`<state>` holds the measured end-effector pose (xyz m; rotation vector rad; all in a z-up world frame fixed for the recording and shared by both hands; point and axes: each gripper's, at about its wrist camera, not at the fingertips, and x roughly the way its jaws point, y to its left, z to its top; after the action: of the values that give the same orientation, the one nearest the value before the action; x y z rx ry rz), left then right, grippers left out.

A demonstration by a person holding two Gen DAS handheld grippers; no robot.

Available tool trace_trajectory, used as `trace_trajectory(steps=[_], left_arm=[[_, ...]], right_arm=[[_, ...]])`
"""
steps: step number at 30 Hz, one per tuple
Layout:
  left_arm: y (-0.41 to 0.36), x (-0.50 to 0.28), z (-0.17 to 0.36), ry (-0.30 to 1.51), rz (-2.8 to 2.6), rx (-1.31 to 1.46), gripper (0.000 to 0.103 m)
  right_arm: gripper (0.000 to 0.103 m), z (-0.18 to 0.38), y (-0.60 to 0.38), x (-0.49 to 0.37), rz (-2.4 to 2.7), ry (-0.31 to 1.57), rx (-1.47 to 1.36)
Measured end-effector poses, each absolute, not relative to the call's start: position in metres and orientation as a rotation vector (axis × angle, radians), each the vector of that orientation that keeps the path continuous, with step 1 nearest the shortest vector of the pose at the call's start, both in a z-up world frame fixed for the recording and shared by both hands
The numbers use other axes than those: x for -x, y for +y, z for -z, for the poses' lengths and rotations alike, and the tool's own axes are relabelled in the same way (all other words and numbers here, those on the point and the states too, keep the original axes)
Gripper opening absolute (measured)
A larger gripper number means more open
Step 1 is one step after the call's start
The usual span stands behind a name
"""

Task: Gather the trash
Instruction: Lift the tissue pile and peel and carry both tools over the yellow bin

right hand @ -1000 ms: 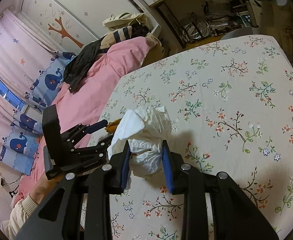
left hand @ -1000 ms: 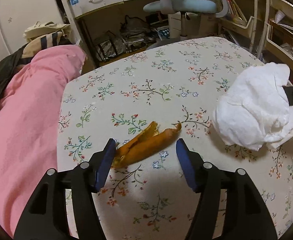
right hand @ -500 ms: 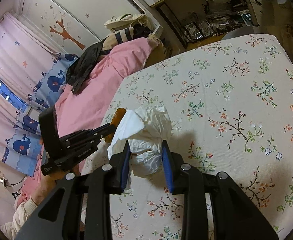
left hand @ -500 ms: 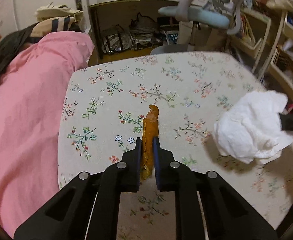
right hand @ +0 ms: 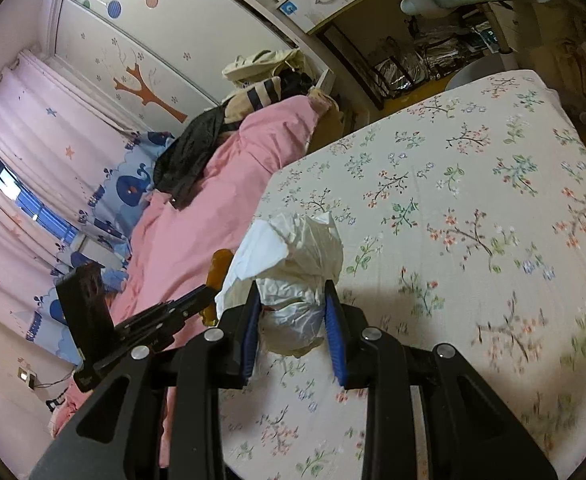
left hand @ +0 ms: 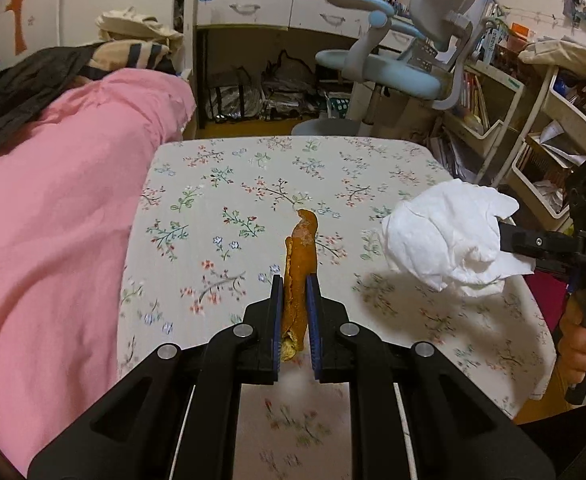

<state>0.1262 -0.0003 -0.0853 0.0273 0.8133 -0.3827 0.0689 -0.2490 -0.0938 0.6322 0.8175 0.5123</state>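
Pink duvet (left hand: 53, 208) beside floral sheet (left hand: 253, 184); desk chair (left hand: 397, 68), perhaps blue.

Bedroom, warm indoor light. Floral bedsheet (left hand: 253, 184), pink quilt (left hand: 53, 208) on left. White desk (left hand: 277, 4) and blue-grey chair (left hand: 397, 68) beyond — curtains (right hand: 33, 184) with whales by the window.

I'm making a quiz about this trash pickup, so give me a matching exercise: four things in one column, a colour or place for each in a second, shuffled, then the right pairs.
Things:
1. banana peel
2. crumpled tissue
3. blanket
4. chair

Descriptions:
A. pink, beside the flowered sheet
B. white, in the right gripper
C. light blue, by the desk
D. brownish orange, in the left gripper

Pairs: 1-D, 2-B, 3-A, 4-C
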Motion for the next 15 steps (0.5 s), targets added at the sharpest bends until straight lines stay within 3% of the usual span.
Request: trace_trajectory(steps=[15], left_arm=[[0.005, -0.005, 0.056, 0.706, 0.317, -0.017, 0.011]], right_arm=[[0.030, 0.081, -0.251, 0.023, -0.525, 0.743, -0.692]])
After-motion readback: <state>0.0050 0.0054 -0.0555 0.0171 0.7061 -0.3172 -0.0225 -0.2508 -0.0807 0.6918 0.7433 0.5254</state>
